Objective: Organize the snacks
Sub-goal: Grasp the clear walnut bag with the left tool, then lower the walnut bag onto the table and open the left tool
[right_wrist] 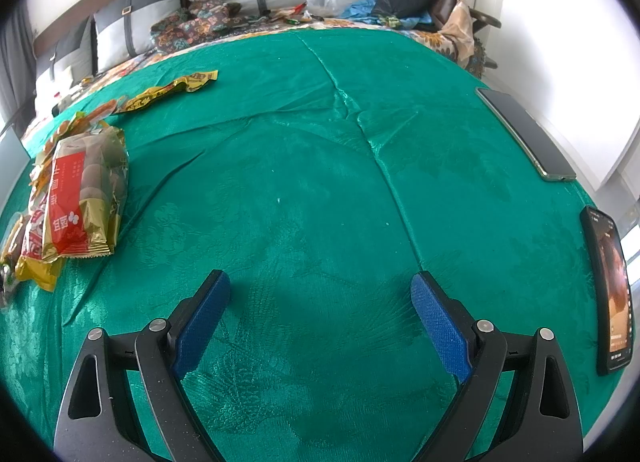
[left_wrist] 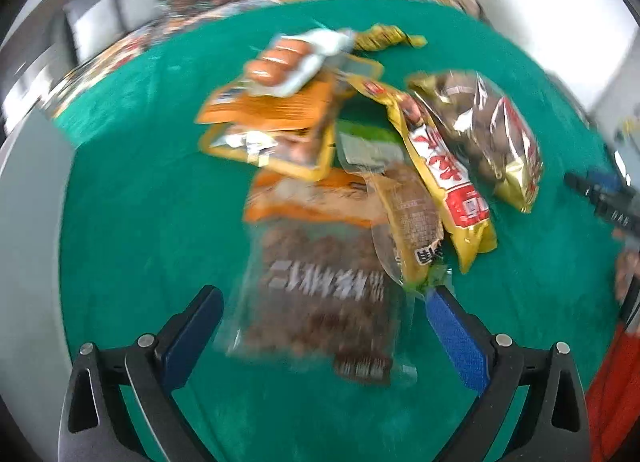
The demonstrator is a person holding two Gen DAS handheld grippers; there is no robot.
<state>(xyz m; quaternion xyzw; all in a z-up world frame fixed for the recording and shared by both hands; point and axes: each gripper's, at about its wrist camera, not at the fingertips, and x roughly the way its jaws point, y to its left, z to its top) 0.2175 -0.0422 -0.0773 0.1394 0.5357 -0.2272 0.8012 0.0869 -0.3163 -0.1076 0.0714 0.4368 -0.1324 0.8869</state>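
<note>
Left wrist view: my left gripper (left_wrist: pixel 322 302), spread wide, straddles the peanut bag (left_wrist: pixel 320 294) lying lengthwise ahead; right gripper (right_wrist: pixel 320 290), also spread, holds nothing.

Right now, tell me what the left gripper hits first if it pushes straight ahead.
The left gripper is open, and the clear peanut bag already lies between its fingers, so it meets that first. The view is blurred, so depth is uncertain.
</note>
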